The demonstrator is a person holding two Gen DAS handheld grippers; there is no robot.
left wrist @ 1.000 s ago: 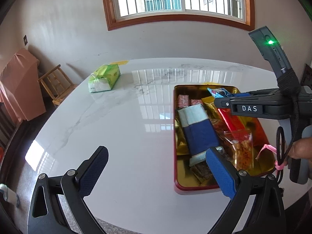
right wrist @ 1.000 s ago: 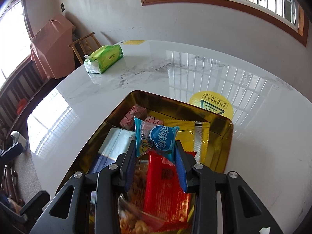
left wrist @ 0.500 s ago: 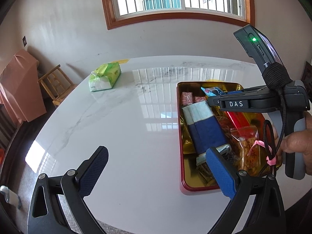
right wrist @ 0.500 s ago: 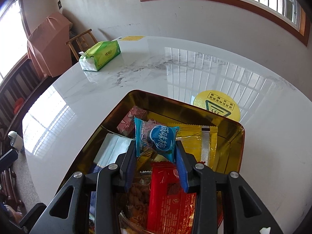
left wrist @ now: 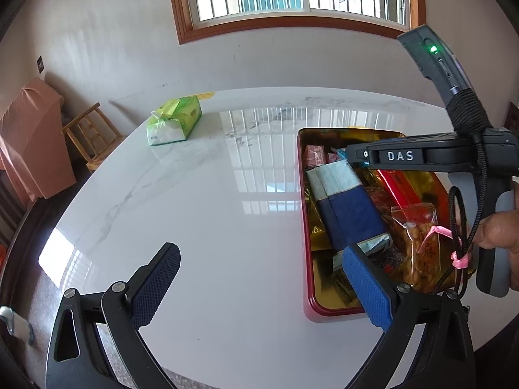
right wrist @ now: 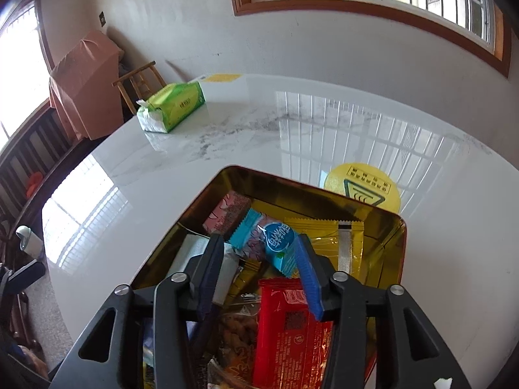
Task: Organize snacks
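Glossy marble desk [left wrist: 227, 194] beneath a barred window, with a green tissue pack [left wrist: 173, 121] off at the far side. Red-rimmed gold tin [right wrist: 292, 191] toward the right, crammed with snacks. Right tongs [right wrist: 259, 241] low over the tin's far end, parted, the small blue packet [right wrist: 275, 243] lying between the tips, against the pink wafer pack [right wrist: 227, 214] and the yellow sachet [right wrist: 324, 233] (touching the right finger or not: hard to tell). Left tongs [left wrist: 259, 253] spread wide above bare desk, holding nothing.

Most likely the release of the blue packet. Best finished by drawing straight up and back with the fingers apart, so that no pad drags the wrapper out again. Worth avoiding the red packet [right wrist: 285, 324] just underneath.
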